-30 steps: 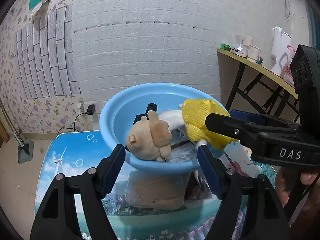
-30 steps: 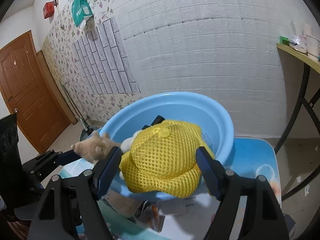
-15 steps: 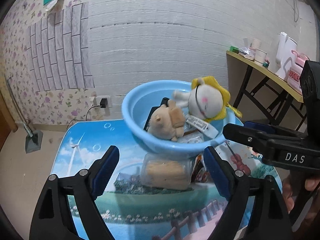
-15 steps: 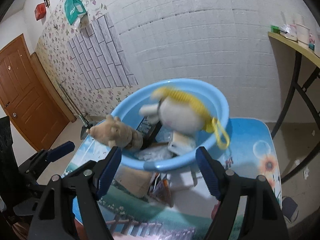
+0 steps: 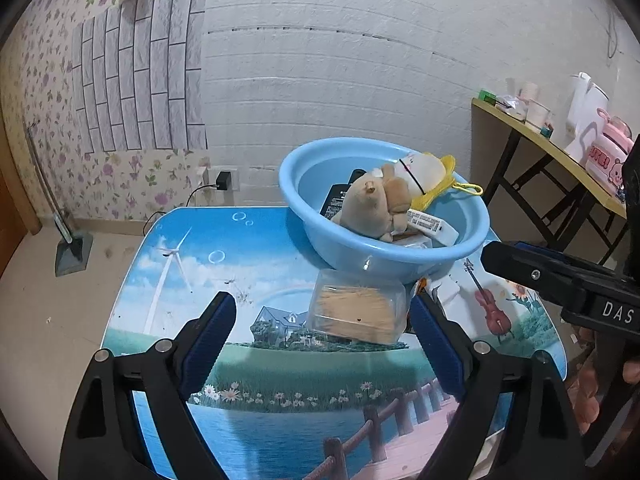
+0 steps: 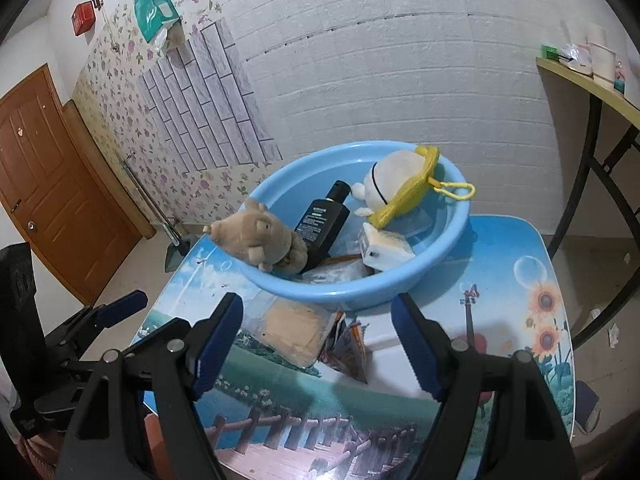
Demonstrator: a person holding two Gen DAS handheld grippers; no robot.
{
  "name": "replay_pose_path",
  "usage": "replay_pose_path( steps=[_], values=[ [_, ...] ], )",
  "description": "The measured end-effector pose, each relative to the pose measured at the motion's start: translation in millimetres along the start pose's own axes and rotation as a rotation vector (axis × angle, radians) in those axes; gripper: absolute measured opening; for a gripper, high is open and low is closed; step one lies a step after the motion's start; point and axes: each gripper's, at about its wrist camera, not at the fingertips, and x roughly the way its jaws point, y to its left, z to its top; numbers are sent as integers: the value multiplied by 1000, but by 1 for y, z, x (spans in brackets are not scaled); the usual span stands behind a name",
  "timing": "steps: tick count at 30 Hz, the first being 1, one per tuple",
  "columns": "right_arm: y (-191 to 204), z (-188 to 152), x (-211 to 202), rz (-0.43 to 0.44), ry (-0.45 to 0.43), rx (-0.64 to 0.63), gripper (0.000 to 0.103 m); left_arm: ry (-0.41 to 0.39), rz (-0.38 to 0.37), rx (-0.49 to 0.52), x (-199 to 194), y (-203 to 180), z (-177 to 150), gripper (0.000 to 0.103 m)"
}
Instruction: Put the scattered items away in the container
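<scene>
A blue basin stands at the far side of the picture-print table. In it lie a brown plush leaning on the rim, a white plush with a yellow net hat, a black bottle and a white carton. A clear box of tan contents and a snack packet lie on the table before the basin. My left gripper hangs back from the basin, its jaws opening with nothing between them. My right gripper is open and holds nothing.
The low table has bare room at its left and near side. A yellow side table with cups and a kettle stands at the right. A charger is plugged into the wall, a brown door is far left.
Both grippers have drawn back from the basin. The brown plush and the yellow-hatted white plush, held over it a second ago, now lie inside. The left jaws stand wider.
</scene>
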Motion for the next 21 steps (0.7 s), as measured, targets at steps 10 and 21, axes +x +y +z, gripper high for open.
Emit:
replay_pose_path(
  steps=[10,21],
  values=[
    [-12,-7,8,-14,27,23,77,42,20,17,15,-5,-7,89],
    [-26,-15,29,-23,78,39,77,97,31,15,36,0,-12,89]
  ],
)
